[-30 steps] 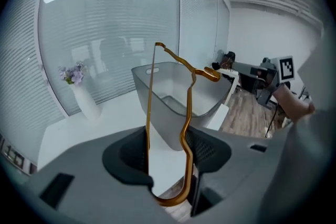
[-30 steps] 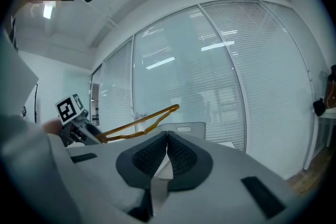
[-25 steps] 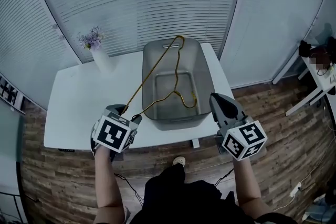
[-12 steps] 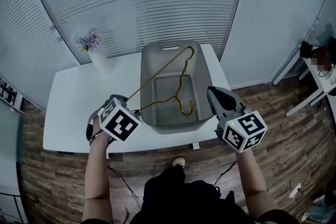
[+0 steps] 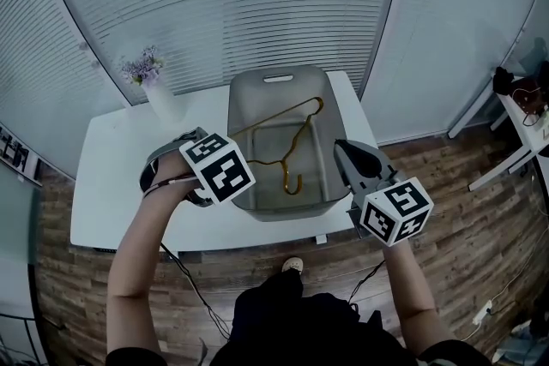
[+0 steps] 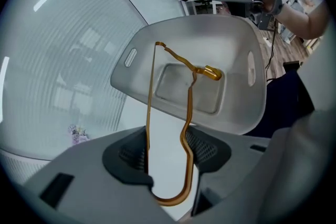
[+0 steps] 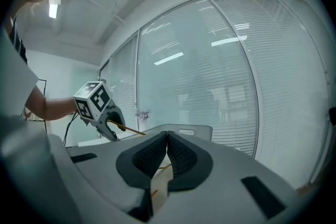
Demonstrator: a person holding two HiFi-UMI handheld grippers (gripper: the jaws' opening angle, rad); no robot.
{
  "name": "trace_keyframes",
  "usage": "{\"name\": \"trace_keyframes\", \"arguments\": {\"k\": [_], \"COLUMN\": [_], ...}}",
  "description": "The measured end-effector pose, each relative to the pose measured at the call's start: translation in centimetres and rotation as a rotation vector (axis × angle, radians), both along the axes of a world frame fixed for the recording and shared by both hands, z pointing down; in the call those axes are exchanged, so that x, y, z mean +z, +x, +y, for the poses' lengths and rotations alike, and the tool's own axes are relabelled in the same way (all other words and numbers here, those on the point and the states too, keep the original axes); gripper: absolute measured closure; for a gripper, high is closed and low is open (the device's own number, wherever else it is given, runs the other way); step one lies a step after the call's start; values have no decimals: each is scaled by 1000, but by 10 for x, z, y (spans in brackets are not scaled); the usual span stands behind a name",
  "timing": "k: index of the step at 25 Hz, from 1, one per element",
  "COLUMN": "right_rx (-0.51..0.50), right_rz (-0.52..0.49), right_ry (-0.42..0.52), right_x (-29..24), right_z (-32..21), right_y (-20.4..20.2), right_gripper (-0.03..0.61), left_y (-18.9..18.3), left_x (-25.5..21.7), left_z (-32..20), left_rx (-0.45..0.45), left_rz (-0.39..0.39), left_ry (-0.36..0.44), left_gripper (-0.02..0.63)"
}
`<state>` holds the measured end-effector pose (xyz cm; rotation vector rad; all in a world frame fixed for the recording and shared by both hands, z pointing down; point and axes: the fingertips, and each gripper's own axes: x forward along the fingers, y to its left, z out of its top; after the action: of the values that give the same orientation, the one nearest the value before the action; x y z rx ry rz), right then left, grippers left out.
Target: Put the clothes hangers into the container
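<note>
One gold hanger (image 6: 149, 113), clamped in the left gripper (image 6: 167, 152), reaches lengthwise over the grey container (image 5: 257, 90), hook hanging inside, we note; the right gripper (image 7: 167, 152) is closed, empty.

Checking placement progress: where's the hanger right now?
Head view, centre: the hanger hangs over the open grey container, with one corner clamped in the left hand-held gripper at the container's left edge.

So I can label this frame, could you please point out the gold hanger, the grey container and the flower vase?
gold hanger (image 6: 150, 107): left gripper view, its straight bar.
grey container (image 5: 276, 208): head view, near wall.
flower vase (image 5: 162, 103): head view, white body.
</note>
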<state>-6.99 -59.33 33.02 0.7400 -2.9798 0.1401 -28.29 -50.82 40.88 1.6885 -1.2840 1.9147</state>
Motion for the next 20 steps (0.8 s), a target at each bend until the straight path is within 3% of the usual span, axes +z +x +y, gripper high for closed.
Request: {"name": "trace_keyframes", "arguments": {"k": [5,20], "right_rx": [-7,-2], "right_rz": [12,16], "right_ry": [7,11], "right_x": [2,2], "right_z": [0,-2], "right_y": [-2,-2], "right_gripper": [552,552], "left_y": [-3,-24], "left_x": [0,1], "left_z": [-12,-62], "left_rx": [26,150], "left_rz": [-87,-476], "left_ry": [-46,-184], "left_gripper": [400,400]}}
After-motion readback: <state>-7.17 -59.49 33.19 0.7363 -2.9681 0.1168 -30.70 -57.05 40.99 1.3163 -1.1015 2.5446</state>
